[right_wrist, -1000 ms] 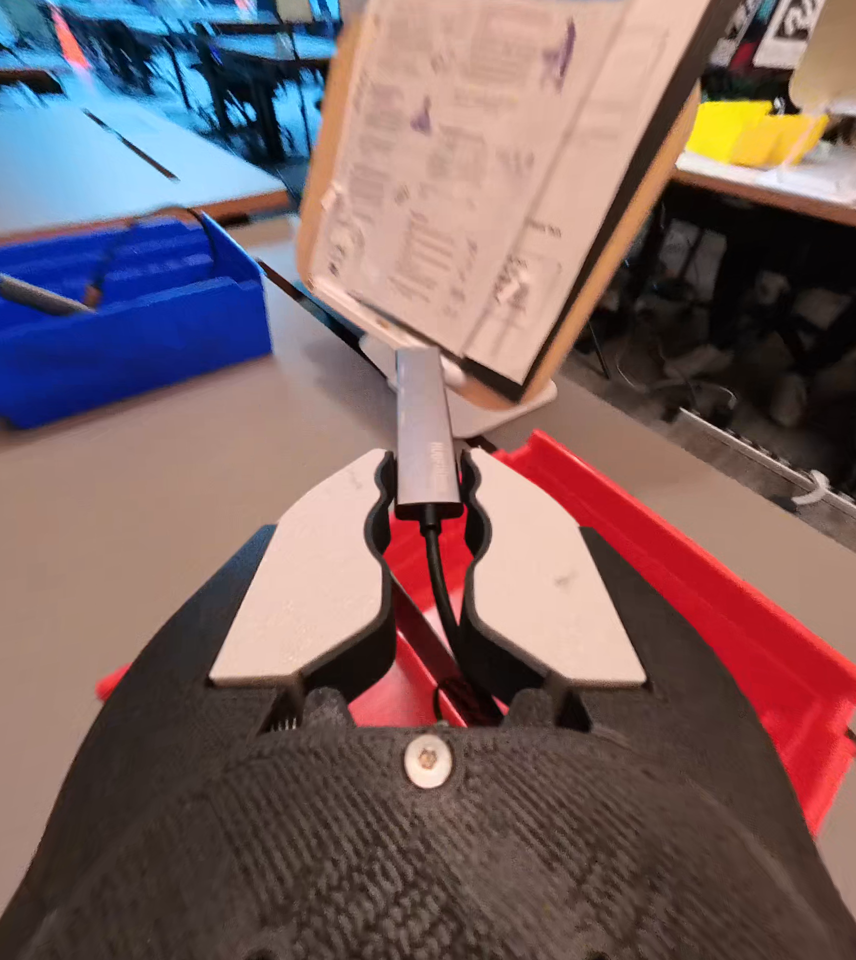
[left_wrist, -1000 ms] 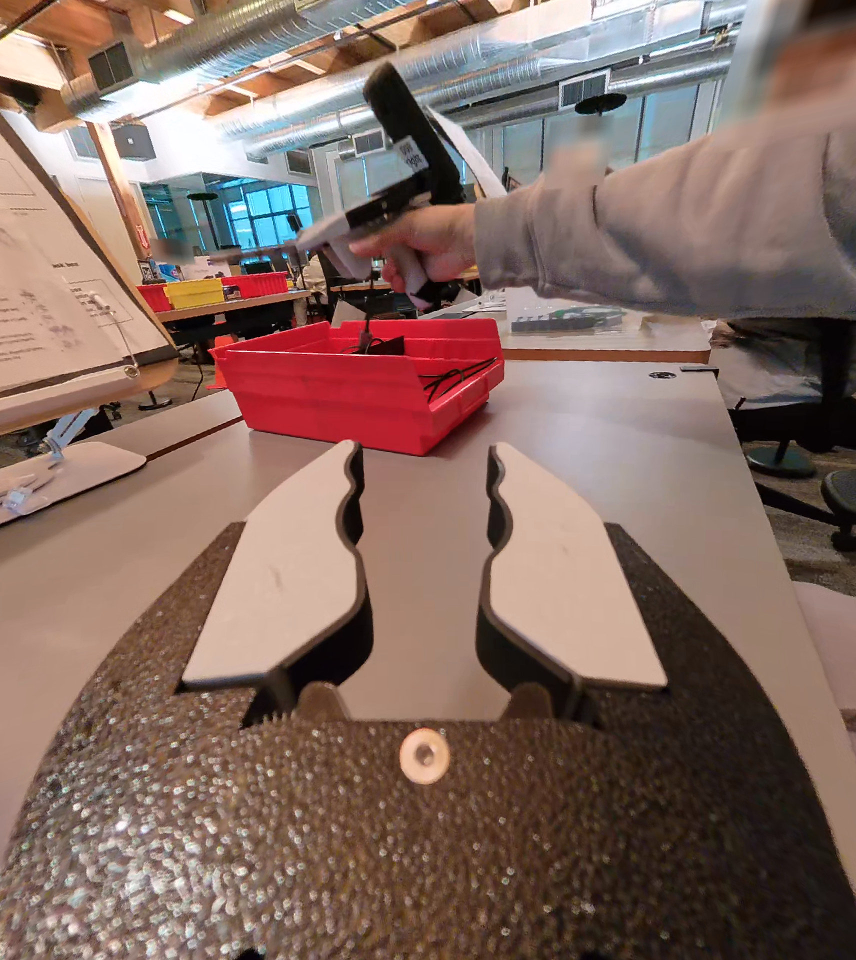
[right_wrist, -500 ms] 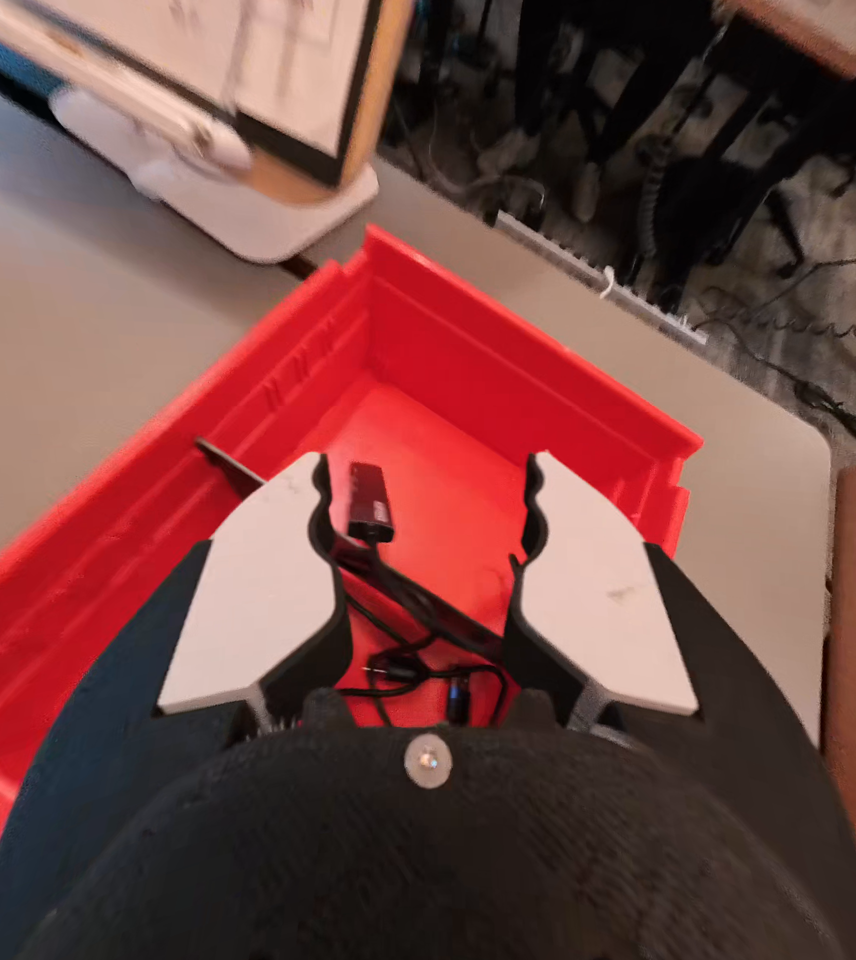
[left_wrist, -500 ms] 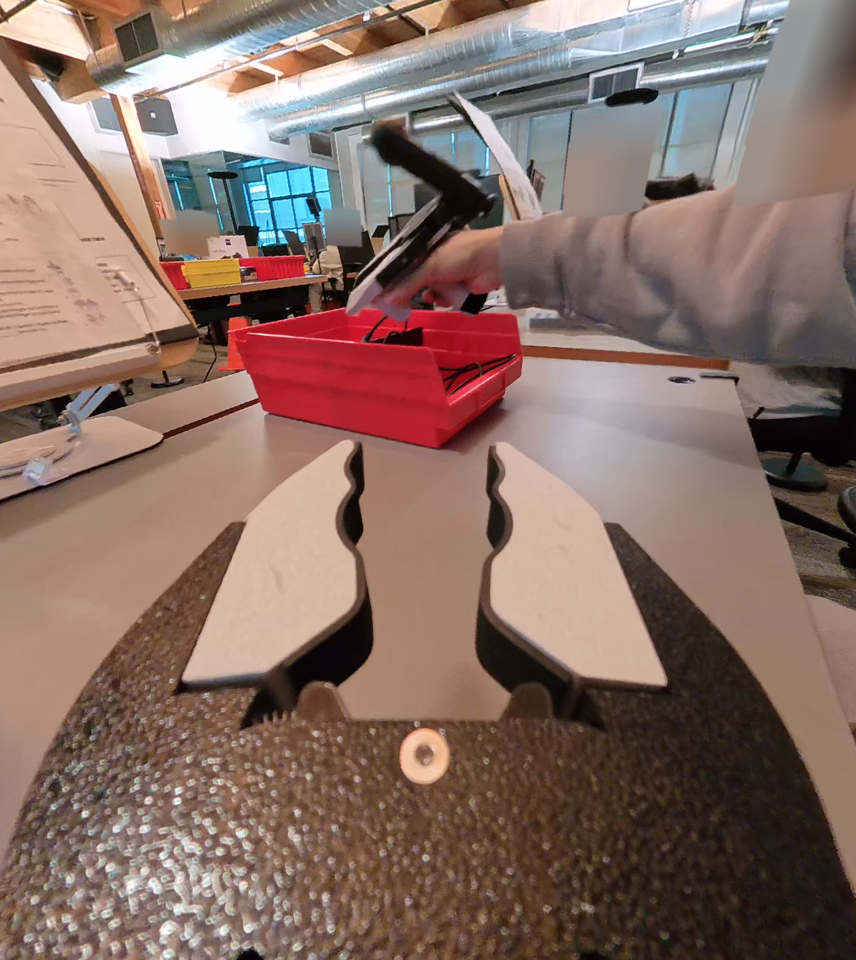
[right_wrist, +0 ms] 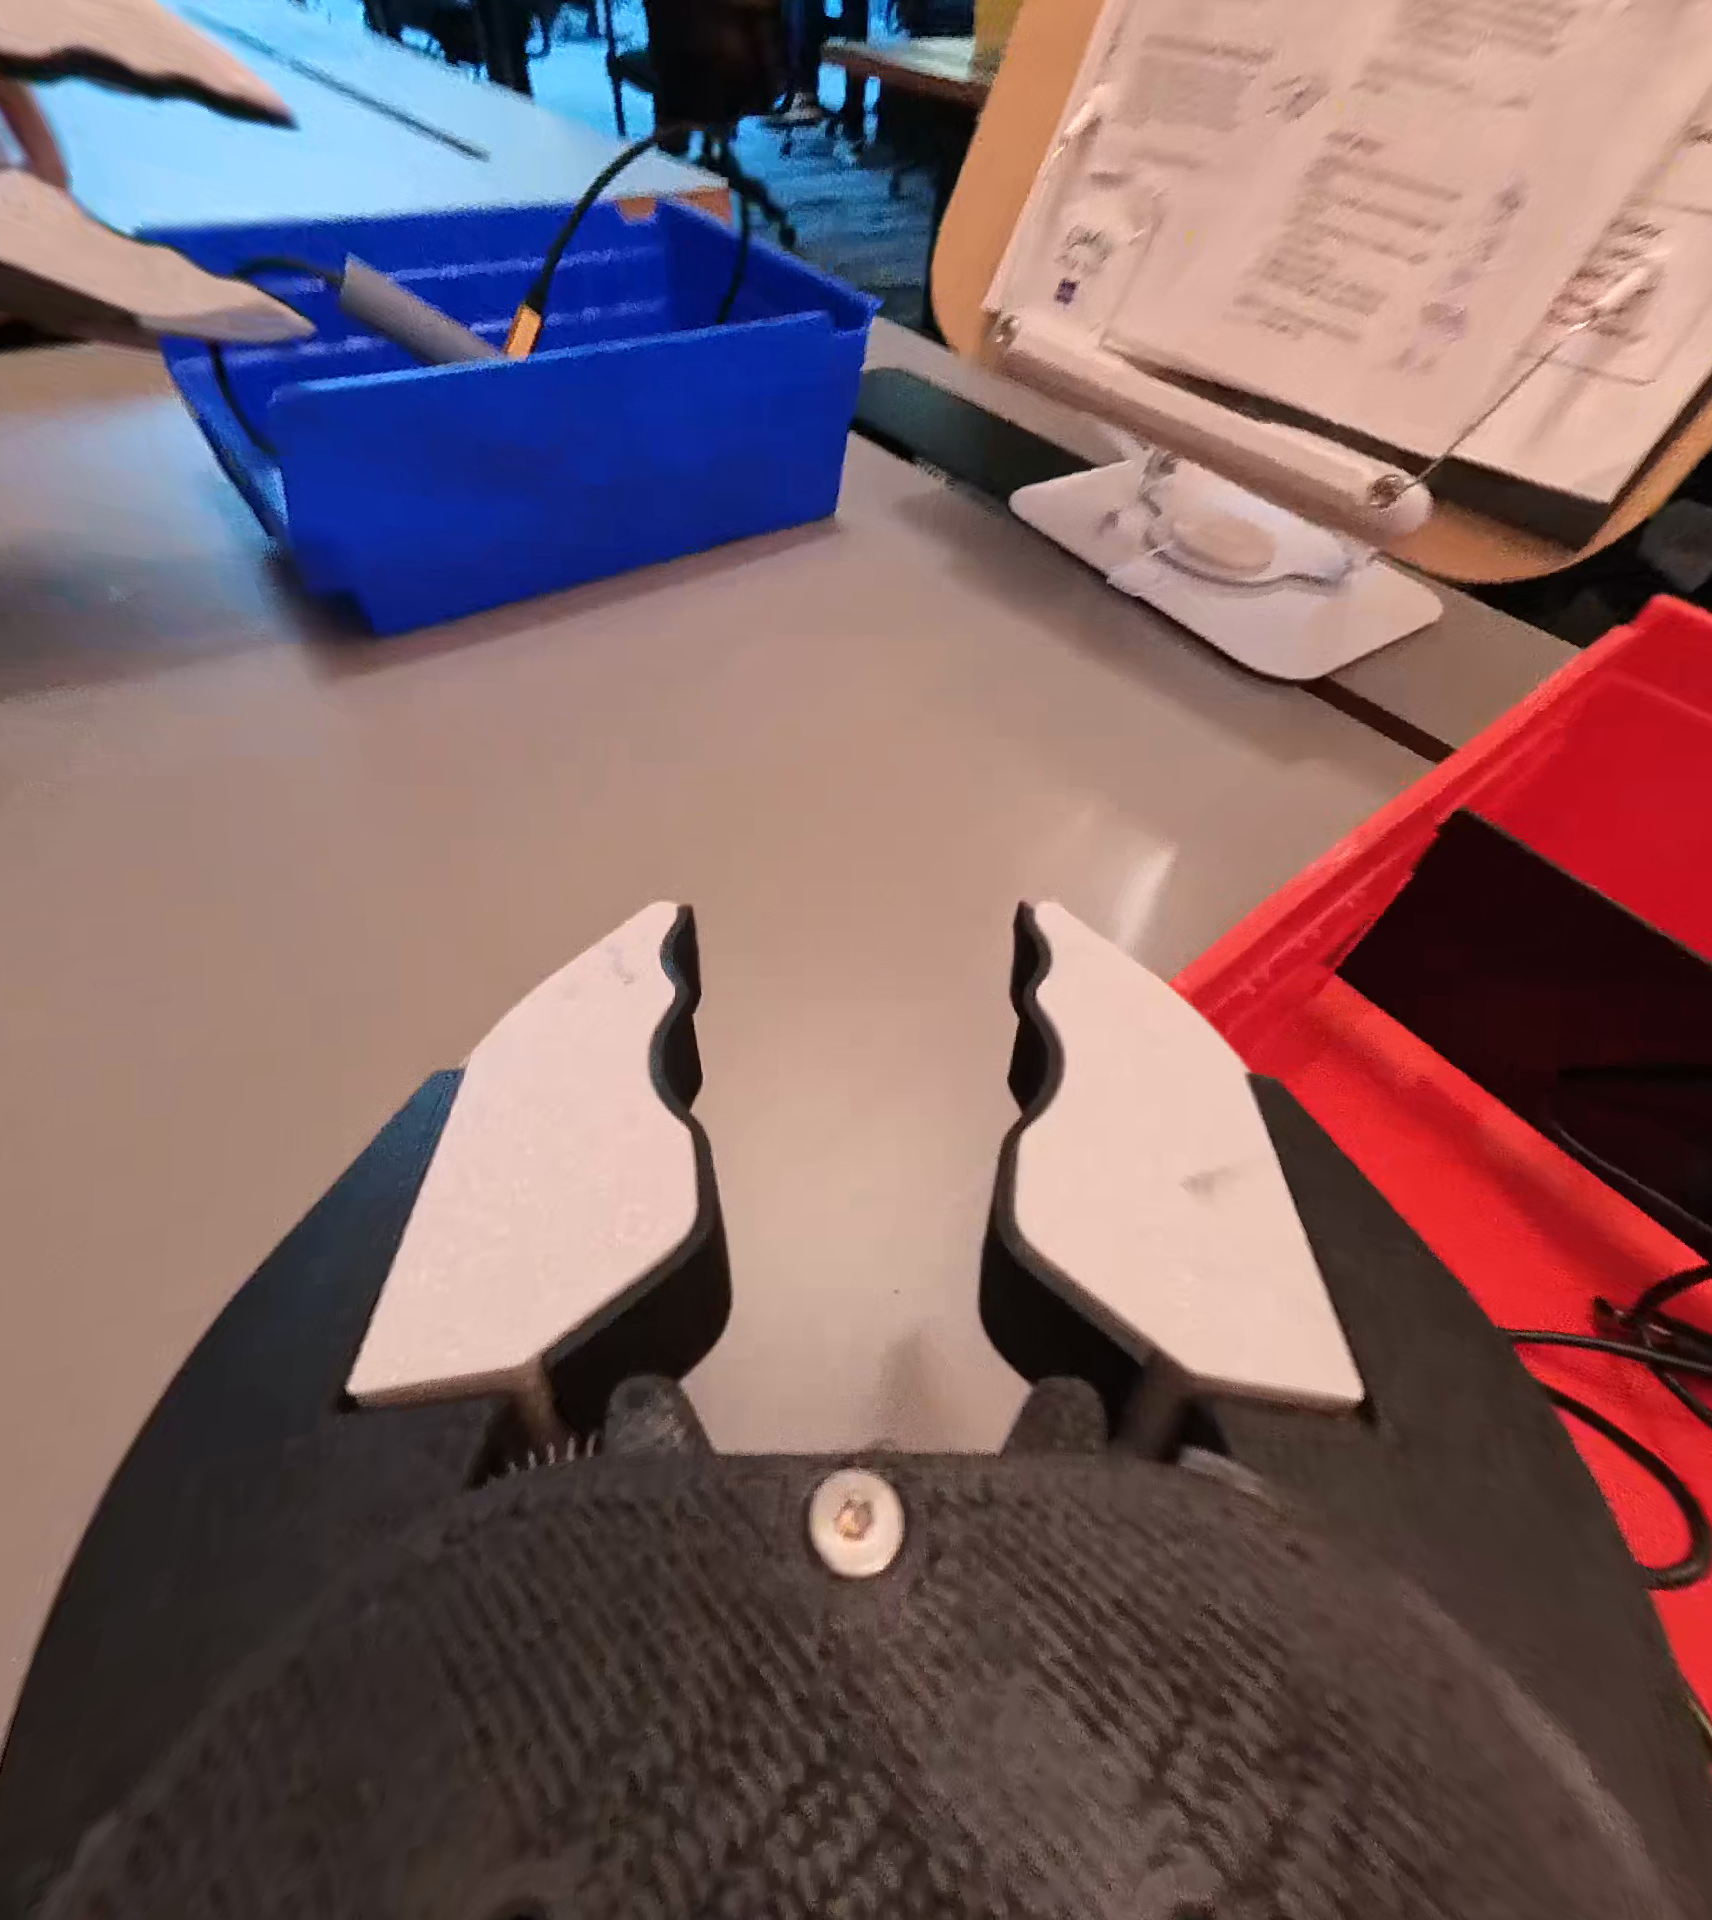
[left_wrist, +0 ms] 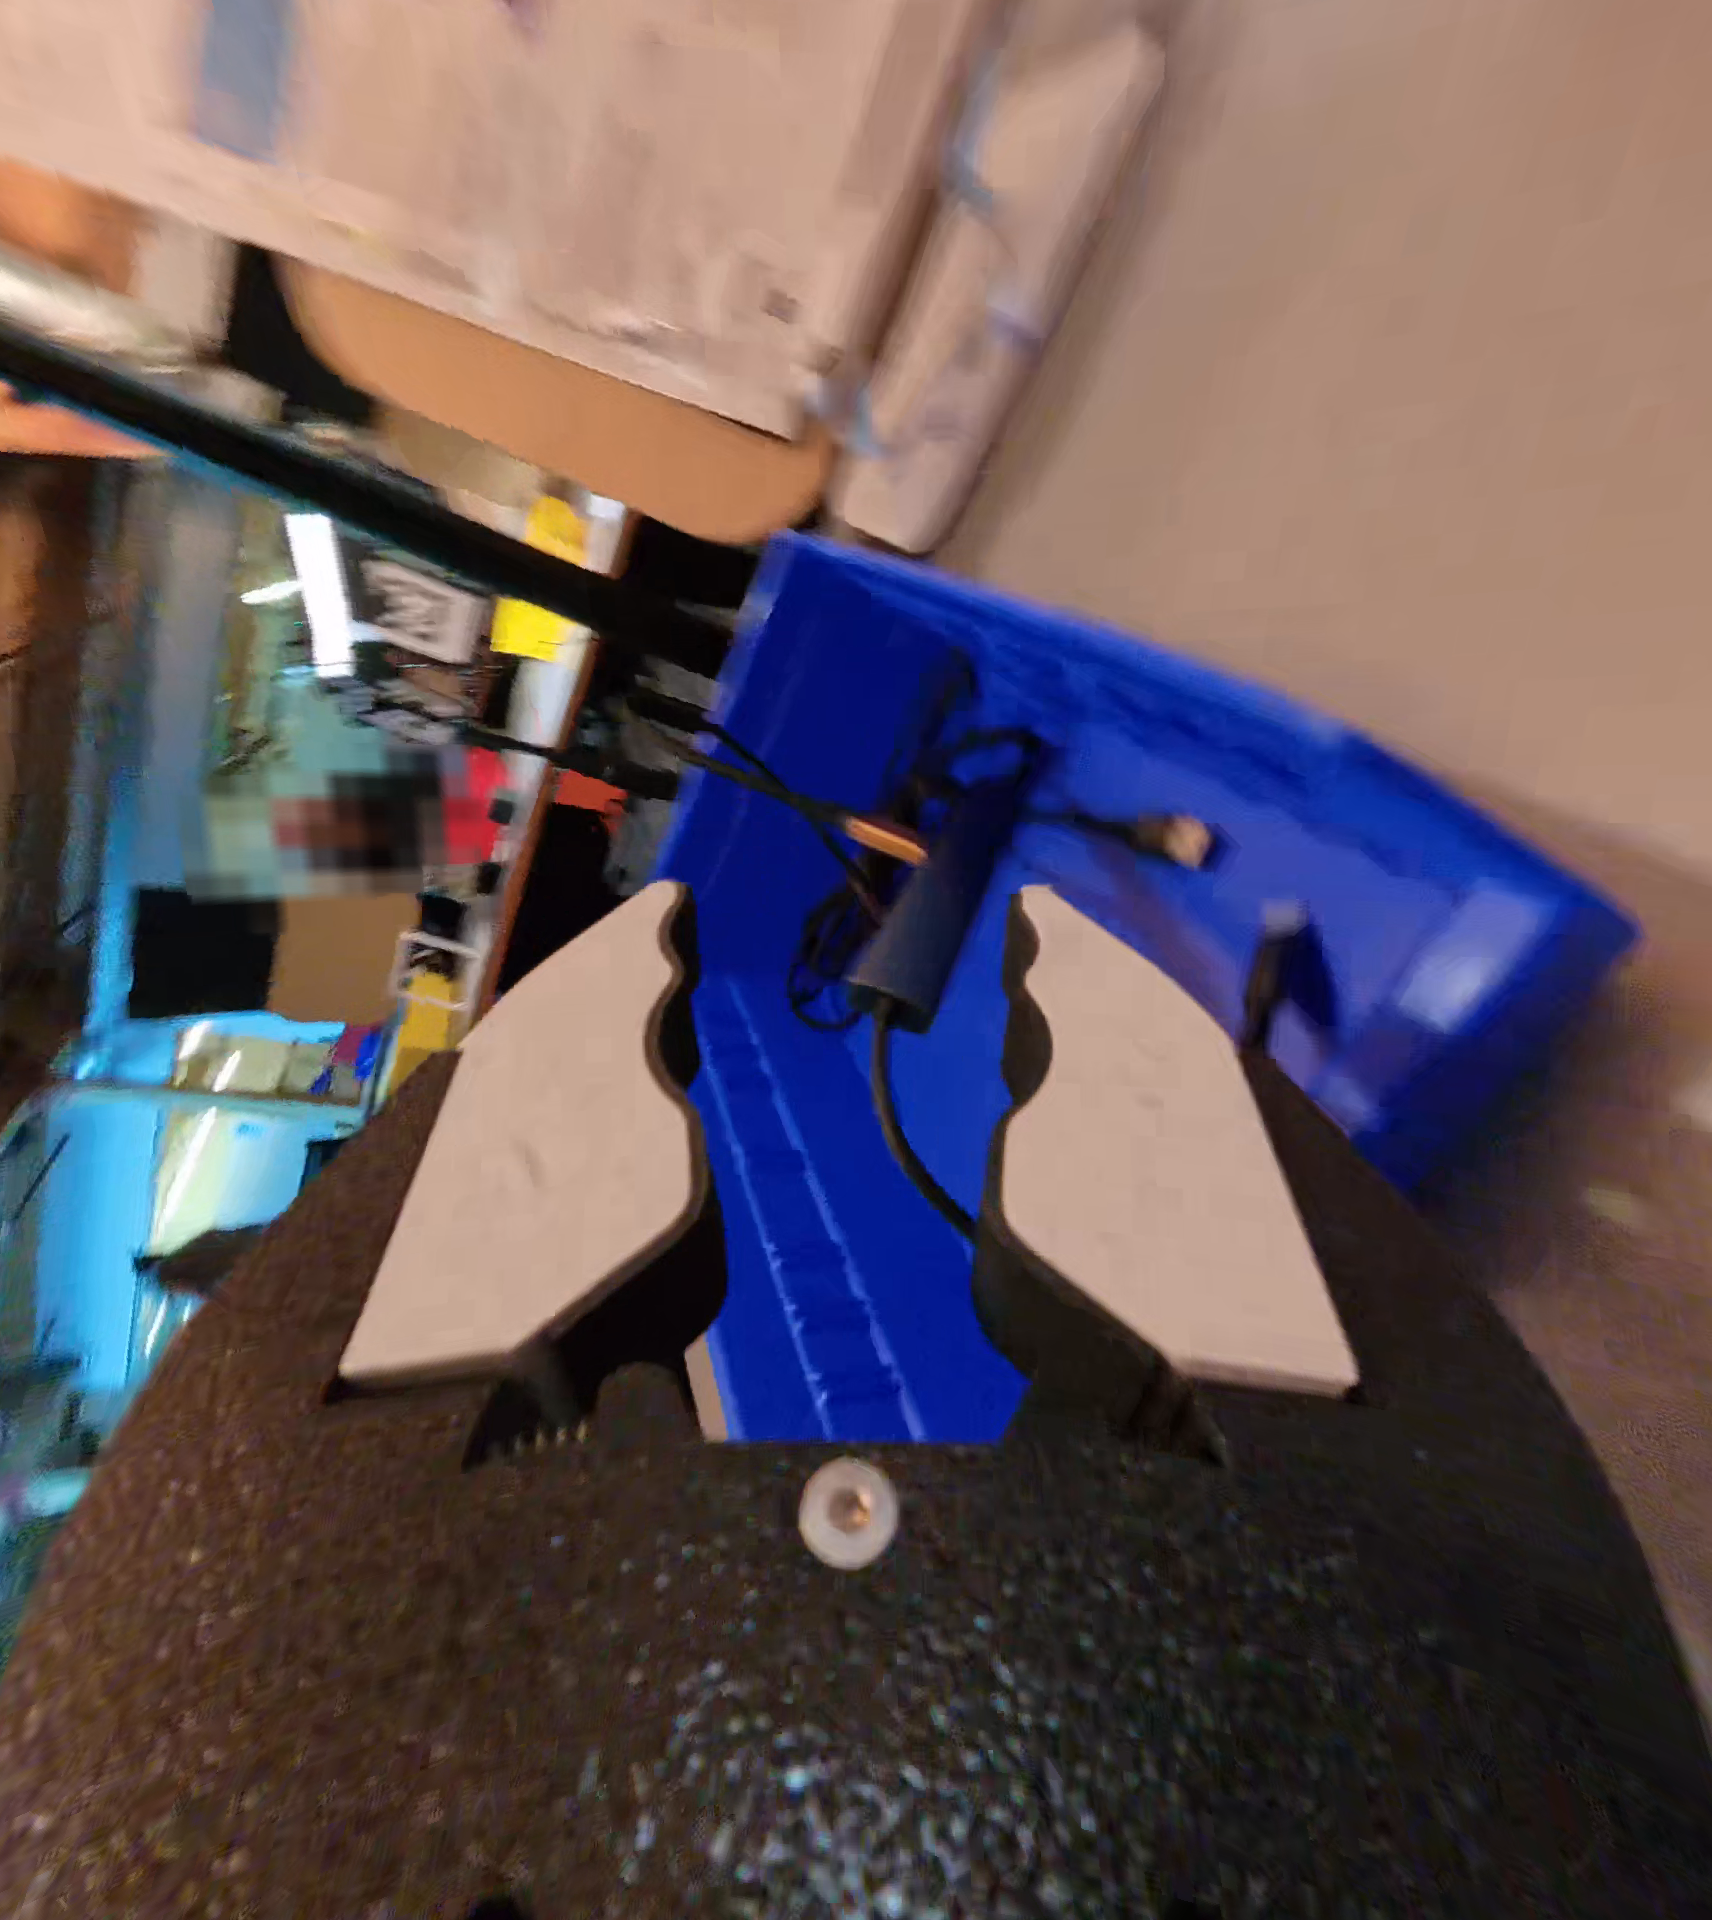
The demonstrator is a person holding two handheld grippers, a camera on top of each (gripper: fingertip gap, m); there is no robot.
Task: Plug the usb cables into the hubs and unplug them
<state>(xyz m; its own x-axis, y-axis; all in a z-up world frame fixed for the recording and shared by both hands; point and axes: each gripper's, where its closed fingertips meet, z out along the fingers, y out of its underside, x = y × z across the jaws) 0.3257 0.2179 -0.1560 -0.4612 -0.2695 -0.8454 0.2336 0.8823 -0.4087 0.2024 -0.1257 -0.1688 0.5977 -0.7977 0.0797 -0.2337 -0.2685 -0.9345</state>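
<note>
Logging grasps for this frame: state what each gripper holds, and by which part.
Nothing is held. The left gripper is open above the blue bin, its fingers clear of the hub. The right gripper is open over bare table.

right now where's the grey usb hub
The grey usb hub lies inside the blue bin, far left of the table in the right wrist view, beside an orange-tipped cable; the left gripper hangs over it, jaws open.
</note>
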